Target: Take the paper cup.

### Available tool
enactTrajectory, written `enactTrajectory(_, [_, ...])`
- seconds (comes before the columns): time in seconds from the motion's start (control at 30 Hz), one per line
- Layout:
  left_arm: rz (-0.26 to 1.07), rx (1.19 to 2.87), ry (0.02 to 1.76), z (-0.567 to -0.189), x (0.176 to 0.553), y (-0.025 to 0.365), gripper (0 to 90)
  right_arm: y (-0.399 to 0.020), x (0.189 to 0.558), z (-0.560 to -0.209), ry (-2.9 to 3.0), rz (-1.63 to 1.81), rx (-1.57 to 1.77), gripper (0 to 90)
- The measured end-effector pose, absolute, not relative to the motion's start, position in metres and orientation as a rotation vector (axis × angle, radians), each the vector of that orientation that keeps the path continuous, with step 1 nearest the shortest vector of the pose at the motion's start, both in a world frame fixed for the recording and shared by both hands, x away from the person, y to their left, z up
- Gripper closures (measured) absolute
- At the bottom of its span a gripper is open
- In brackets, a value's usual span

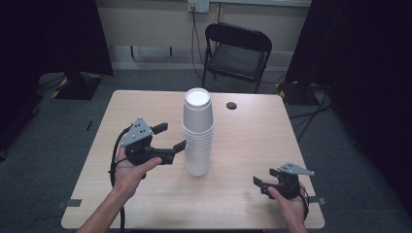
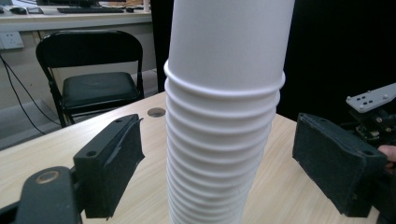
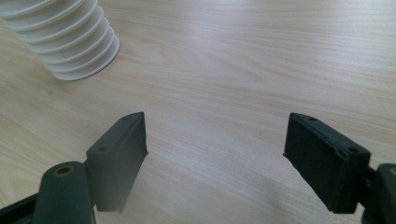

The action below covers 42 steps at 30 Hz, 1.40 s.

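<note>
Two grippers wide open. High view: left gripper beside the cup stack mid-table. Left gripper view: stack between the jaws; centre first, squeeze gently. Right gripper view: right gripper well apart, over bare table.

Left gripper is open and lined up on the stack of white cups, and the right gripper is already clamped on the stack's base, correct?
Not quite. The right gripper is not clamped on anything: the right gripper view shows its jaws open over bare table, with the base of the stack of white cups off to one side. The left gripper is indeed open, its jaws either side of the stack.
</note>
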<state>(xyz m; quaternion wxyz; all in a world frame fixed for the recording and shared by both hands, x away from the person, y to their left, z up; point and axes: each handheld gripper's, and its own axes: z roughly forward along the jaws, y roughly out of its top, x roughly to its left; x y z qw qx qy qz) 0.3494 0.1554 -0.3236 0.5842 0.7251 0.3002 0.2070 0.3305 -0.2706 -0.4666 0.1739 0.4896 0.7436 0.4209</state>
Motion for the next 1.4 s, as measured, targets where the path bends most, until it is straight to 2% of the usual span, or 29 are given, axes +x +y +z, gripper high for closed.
enactTrajectory(0.7, [0.472,1.671,0.652,-0.279,0.365,0.135,15.4,-0.269,0.332,-0.468,2.128,1.194,1.388,20.4])
enactTrajectory(1.23, [0.461,1.684,0.627,-0.265,0.387,0.114,15.4,-0.270,0.331,-0.467,2.112,1.199,1.389,20.5])
enactTrajectory(1.4, [0.416,1.693,0.643,-0.267,0.398,0.112,14.8,-0.270,0.331,-0.467,2.101,1.205,1.386,21.5])
